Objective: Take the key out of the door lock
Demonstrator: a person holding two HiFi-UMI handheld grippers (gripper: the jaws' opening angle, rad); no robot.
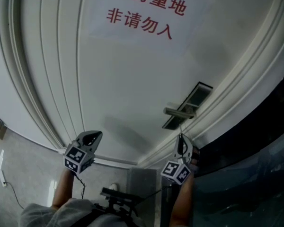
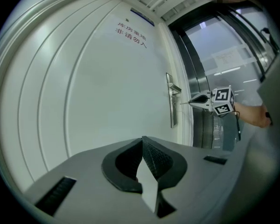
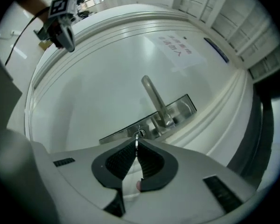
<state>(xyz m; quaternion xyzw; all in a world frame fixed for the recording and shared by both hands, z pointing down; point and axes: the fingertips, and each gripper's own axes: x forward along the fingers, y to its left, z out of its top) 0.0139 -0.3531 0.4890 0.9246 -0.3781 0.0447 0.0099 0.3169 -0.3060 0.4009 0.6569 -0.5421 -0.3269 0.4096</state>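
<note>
Okay, right tongs (image 3: 136,141) clenched on the key (image 3: 136,146), a thin metal blade seen edge-on between the ribbed pads. The key's front end sits at the lock cylinder (image 3: 140,133) in the steel lock plate (image 3: 184,107), just below the lever handle (image 3: 154,97); can't tell if the tip is inside the keyhole or just out. Left tongs (image 2: 142,143) clenched too, nothing in them, held up well apart from the lock and facing the white door (image 2: 102,83). Paper sign (image 1: 144,11) taped on the door, red print: 库房重地 / 非请勿入. Square black-and-white markers show on both cubes in the head view.
</note>
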